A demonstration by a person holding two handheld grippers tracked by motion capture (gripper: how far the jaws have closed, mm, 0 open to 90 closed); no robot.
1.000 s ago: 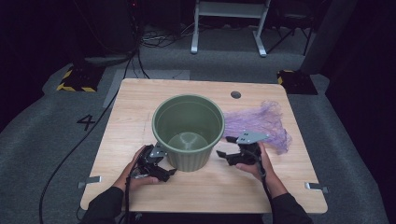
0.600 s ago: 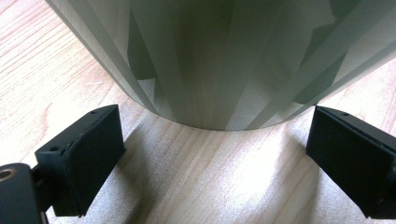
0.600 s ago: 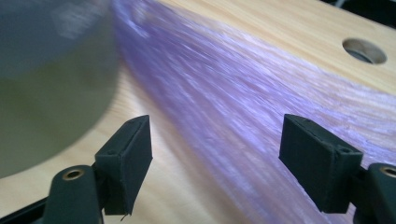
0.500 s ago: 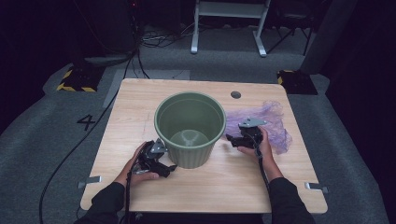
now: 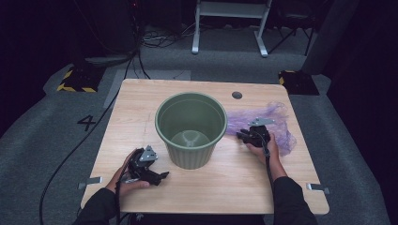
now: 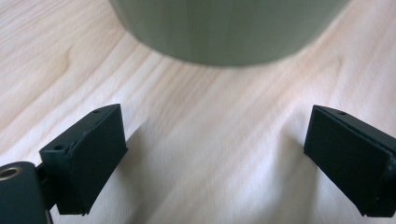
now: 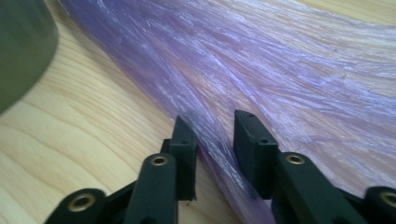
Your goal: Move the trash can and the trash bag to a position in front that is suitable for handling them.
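Right gripper view: the purple plastic bag (image 7: 261, 70), a thin translucent film gathered into fine lengthwise pleats that catch the light in pale streaks, lies flat on the tabletop (image 7: 79, 135) and narrows to a bunched strand that runs between the two black jaws of the right claw (image 7: 215, 135). The jaws have just been closing; they stand narrowly apart with the film between them, and whether the pads already press on it cannot be told. In the high view the bag (image 5: 277, 123) lies crumpled on the right half of the tabletop (image 5: 141, 108), just beside the green bin (image 5: 191, 129), and the right claw (image 5: 244, 136) rests on its near edge. The bin is a round, tapered, matte plastic vessel standing upright, with nothing inside. The tabletop is pale wood with a visible wavy grain and a small round hole near its far edge. The left claw (image 5: 162, 176) lies low on the tabletop left of the bin; in the left gripper view its jaws stand wide apart, holding nothing, facing the bin's wall (image 6: 224, 32).
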